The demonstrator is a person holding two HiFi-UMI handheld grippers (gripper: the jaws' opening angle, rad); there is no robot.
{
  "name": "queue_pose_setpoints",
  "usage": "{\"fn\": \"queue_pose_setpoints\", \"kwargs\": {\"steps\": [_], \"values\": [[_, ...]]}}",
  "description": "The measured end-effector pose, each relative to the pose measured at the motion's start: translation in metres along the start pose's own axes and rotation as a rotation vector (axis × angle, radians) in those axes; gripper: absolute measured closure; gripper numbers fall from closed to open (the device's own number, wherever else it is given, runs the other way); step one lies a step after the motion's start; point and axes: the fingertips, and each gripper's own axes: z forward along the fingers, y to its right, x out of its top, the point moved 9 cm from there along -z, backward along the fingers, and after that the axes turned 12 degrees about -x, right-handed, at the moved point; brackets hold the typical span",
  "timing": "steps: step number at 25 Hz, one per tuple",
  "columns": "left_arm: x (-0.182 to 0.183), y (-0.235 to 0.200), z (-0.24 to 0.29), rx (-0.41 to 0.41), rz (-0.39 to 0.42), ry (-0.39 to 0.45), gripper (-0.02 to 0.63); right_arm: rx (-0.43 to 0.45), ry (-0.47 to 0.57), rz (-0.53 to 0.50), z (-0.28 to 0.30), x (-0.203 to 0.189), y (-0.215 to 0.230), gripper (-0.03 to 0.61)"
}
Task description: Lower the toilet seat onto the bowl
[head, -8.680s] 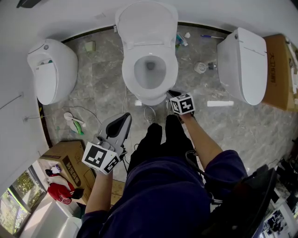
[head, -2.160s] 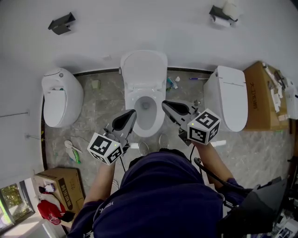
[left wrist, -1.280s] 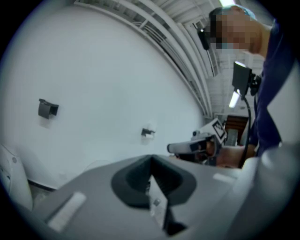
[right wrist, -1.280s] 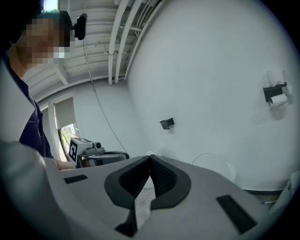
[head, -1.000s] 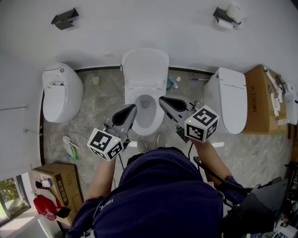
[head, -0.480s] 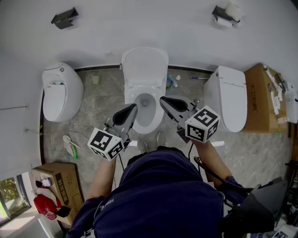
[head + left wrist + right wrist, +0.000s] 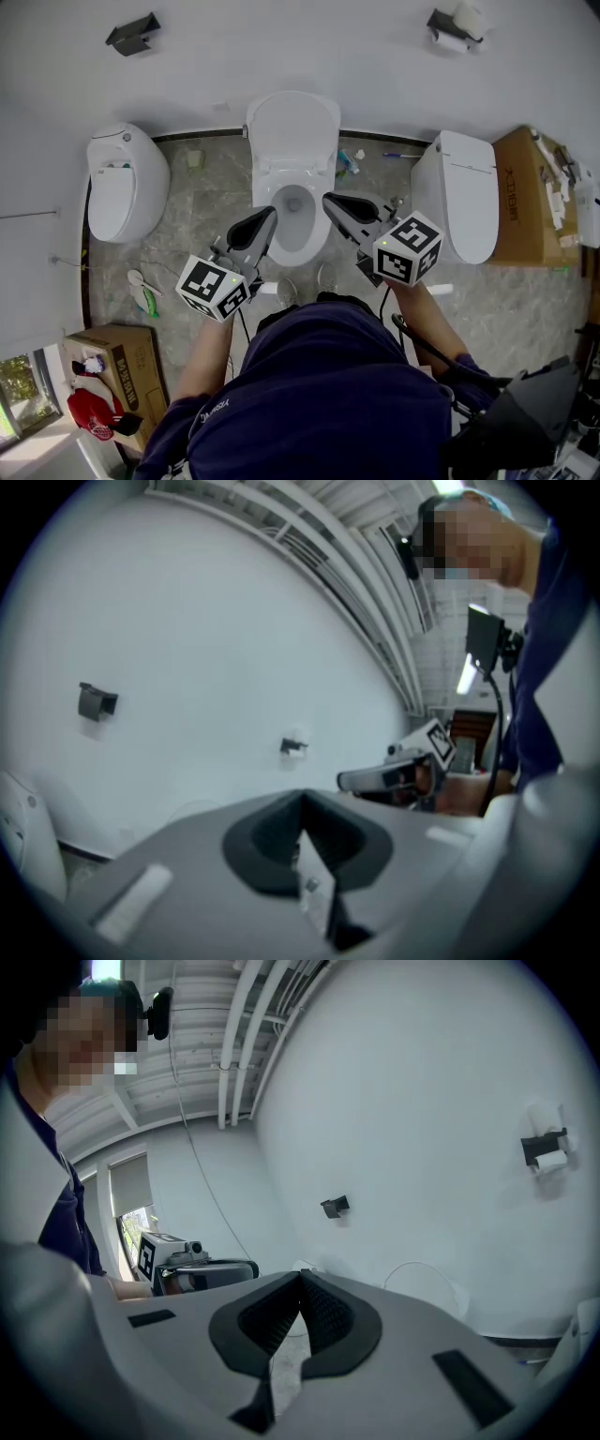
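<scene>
The middle toilet stands against the far wall in the head view, its lid (image 7: 292, 127) upright and a white ring (image 7: 314, 234) lying round the bowl opening. Whether that ring is the seat or the bare rim I cannot tell. My left gripper (image 7: 267, 217) hovers over the bowl's left side, shut and empty. My right gripper (image 7: 328, 201) hovers over the right side, also shut and empty. In the left gripper view the left gripper (image 7: 301, 799) has its pads meeting, and the right gripper (image 7: 375, 778) shows beyond. The right gripper view shows the right gripper (image 7: 301, 1279) with pads together.
Another white toilet (image 7: 127, 183) stands at the left and a third (image 7: 469, 197) at the right. A cardboard box (image 7: 534, 202) sits far right, another (image 7: 117, 361) near left. A paper holder (image 7: 455, 28) and black bracket (image 7: 131, 33) hang on the wall. Small items (image 7: 349, 161) lie by the bowl.
Since the oldest frame both grippers rose from near the floor to either side of the bowl. Over the last second they hold still.
</scene>
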Motion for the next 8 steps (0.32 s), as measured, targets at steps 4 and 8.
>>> {"fn": "queue_pose_setpoints", "kwargs": {"steps": [4, 8], "values": [[-0.0016, 0.0044, -0.0039, 0.001, 0.003, 0.001, 0.612, 0.000, 0.000, -0.005, -0.0033, -0.0027, -0.0035, 0.571], [-0.0017, 0.0095, -0.0056, 0.000, 0.007, 0.002, 0.612, -0.002, -0.001, -0.009, -0.0069, -0.0038, -0.0056, 0.571]]}}
